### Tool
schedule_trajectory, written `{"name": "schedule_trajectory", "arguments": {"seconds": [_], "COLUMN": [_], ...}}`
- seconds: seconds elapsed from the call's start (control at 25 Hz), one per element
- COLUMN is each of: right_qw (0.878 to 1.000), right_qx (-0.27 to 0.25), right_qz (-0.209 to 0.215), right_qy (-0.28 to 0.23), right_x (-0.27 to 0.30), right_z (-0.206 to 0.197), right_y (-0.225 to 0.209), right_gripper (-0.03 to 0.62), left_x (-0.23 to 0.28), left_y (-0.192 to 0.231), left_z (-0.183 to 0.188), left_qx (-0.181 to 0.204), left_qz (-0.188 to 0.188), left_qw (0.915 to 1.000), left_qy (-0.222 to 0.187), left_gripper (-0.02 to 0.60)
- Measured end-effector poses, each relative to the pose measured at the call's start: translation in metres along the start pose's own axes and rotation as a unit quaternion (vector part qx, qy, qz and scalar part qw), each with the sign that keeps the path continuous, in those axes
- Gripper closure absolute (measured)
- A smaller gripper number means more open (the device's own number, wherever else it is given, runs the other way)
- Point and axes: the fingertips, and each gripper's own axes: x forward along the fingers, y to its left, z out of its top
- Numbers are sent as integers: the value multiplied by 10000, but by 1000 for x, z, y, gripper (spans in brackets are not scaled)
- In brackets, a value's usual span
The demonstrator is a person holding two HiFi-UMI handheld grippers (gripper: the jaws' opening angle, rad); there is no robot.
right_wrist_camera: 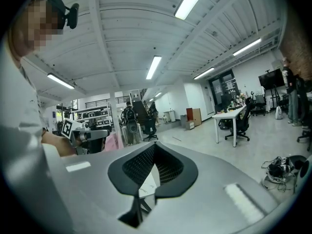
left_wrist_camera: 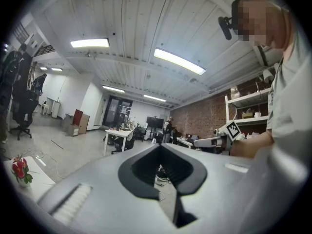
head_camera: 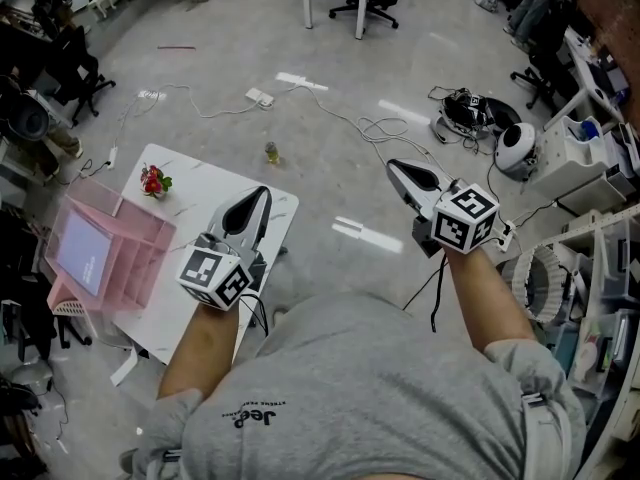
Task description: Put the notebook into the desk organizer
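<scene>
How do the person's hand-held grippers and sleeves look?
The left hand-held gripper and right hand-held gripper are grey with black-lined pointed jaws. Each carries a white cube with black square markers. A black cable hangs from the right one. The sleeves are grey.

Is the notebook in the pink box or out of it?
In. The bluish notebook sits inside the pink desk organizer on the white table, in its big end compartment.

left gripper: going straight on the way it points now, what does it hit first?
Nothing close, as far as I can tell. The left gripper, fingers shut and empty, points out across the room: open air, cables on the floor below the line, a white desk far off, slightly left. Depth unclear.
</scene>
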Motion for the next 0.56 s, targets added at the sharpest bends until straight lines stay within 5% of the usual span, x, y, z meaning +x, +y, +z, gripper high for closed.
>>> {"name": "schedule_trajectory", "arguments": {"seconds": [0.56], "right_qw": [9998], "right_qx": [-161], "right_qz": [-21], "right_qy": [89], "right_x": [5], "right_z": [1], "right_y": [-2], "right_gripper": [592], "left_x": [-1], "left_y": [2], "left_z": [3], "left_qx": [12], "left_qz": [9], "left_qw": [10000], "left_qy": [-19], "left_gripper": [525]}}
